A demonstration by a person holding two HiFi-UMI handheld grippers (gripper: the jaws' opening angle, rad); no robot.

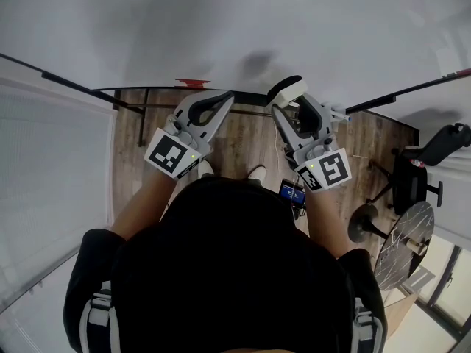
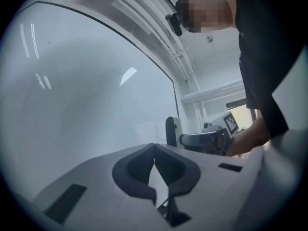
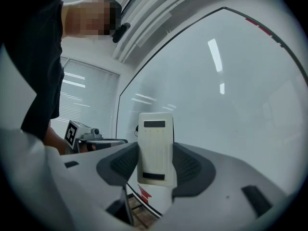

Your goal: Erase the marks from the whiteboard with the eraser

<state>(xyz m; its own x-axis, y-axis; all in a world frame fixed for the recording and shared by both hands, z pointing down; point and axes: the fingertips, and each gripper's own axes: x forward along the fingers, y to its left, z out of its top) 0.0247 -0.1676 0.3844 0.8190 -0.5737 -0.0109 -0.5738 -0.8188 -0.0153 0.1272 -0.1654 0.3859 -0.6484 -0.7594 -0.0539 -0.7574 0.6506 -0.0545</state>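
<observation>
The whiteboard [image 1: 221,28] fills the upper head view and looks blank; I make out no clear marks on the whiteboard [image 2: 82,90] or the whiteboard [image 3: 231,90] in either gripper view. My right gripper [image 1: 288,107] is shut on a white eraser [image 1: 285,90], held close to the board's lower edge. The eraser [image 3: 155,148] stands upright between the dark pads [image 3: 190,165]. My left gripper [image 1: 224,96] is beside it to the left, shut with nothing in it; its tips meet, as the left gripper [image 2: 154,147] shows.
A small red object [image 1: 193,83] sits at the board's bottom edge. Below is wooden floor [image 1: 243,142] with the board's stand. A black office chair [image 1: 419,168] and a round table [image 1: 405,241] stand at right. Window blinds [image 1: 44,168] lie to the left.
</observation>
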